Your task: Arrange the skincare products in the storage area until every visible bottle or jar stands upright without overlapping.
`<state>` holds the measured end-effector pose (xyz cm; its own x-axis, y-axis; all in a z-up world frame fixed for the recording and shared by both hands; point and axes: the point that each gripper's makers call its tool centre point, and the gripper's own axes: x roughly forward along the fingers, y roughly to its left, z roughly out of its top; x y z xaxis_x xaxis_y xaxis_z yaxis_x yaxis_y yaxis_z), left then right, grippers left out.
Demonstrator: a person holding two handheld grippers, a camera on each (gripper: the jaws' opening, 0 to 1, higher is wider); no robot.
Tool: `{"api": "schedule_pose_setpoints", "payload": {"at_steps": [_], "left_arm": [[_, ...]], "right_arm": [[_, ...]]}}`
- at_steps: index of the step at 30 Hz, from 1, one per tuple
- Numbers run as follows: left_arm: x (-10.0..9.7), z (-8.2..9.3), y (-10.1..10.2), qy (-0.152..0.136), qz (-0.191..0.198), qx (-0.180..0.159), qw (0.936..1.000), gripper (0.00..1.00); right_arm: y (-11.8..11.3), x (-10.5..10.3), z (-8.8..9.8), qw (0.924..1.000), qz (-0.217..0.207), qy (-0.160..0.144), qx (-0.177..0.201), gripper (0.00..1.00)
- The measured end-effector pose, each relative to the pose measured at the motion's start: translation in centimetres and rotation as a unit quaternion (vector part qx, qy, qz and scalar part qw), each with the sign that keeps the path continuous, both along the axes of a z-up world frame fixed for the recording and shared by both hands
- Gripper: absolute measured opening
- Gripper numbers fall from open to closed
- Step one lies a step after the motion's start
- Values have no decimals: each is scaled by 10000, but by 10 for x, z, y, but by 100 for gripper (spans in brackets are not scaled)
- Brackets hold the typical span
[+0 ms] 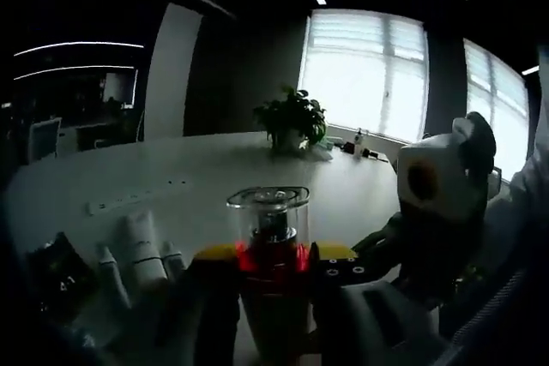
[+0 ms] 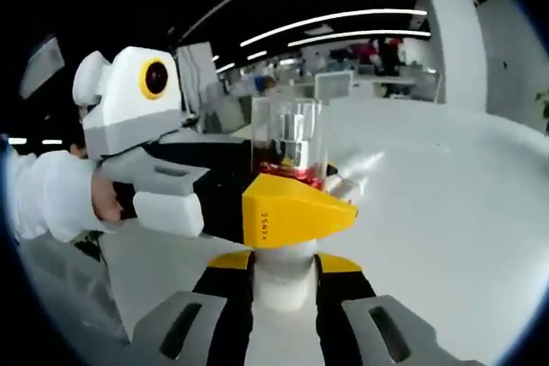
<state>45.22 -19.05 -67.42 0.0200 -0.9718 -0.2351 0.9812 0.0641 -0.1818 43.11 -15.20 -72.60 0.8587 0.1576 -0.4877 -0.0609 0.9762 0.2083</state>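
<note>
You have both the left hand-held gripper (image 1: 273,261) and right hand-held gripper (image 2: 287,270) clamped on the clear-capped bottle (image 1: 268,237), steadying it upright above the surface (image 1: 171,177), probably for placement.

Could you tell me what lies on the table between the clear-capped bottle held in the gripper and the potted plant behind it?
In the left gripper view, the stretch of white table between the clear-capped bottle with a red band and the leafy green potted plant is bare.

Left gripper (image 1: 273,265): jaws closed around bottle (image 1: 268,212), held upright. Right gripper (image 2: 283,272): jaws clamped on same bottle lower down. Grippers meet at near right angle. Hand (image 2: 107,201) in white sleeve (image 2: 47,195) grasps left gripper.
</note>
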Motion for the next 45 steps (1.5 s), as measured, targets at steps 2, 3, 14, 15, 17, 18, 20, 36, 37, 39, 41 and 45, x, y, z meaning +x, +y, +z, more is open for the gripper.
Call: {"api": "schedule_pose_setpoints", "payload": {"at_steps": [2,3,14,15,17,18,20,36,37,39,41,45], "left_arm": [[3,1,0,38,45,-49,10000,27],[3,0,-1,29,40,-63,10000,27],[-8,4,0,-205,-145,-342,9991,27],[-8,4,0,-196,-130,-361,9991,27],[-5,4,0,-140,-118,-372,9991,27],[-4,4,0,-113,-98,-352,9993,27],[-2,3,-2,-124,-116,-334,9993,28],[-3,10,-13,-705,-374,-384,9961,28],[-3,14,-13,-704,-372,-437,9959,27],[-1,40,-17,-716,-298,-899,9929,27],[1,46,-18,-773,-340,-837,9929,27],[11,43,-24,-997,-475,-706,9914,27]], "right_arm": [[2,1,0,9999,20,-60,-119,21],[2,2,-1,9999,28,-53,-106,22],[7,0,-22,9985,65,104,-534,22],[6,1,-21,9982,63,64,-589,22],[3,2,-21,9978,26,41,-665,21],[2,3,-20,9973,12,17,-731,21],[-1,4,-21,9962,-9,20,-876,21],[-20,17,-22,9898,-242,-165,-1396,19],[-21,18,-23,9892,-250,-184,-1434,19],[-23,19,-22,9890,-283,-214,-1435,19],[-25,21,-22,9887,-319,-215,-1448,19],[-28,26,-22,9879,-379,-221,-1485,19]]}}
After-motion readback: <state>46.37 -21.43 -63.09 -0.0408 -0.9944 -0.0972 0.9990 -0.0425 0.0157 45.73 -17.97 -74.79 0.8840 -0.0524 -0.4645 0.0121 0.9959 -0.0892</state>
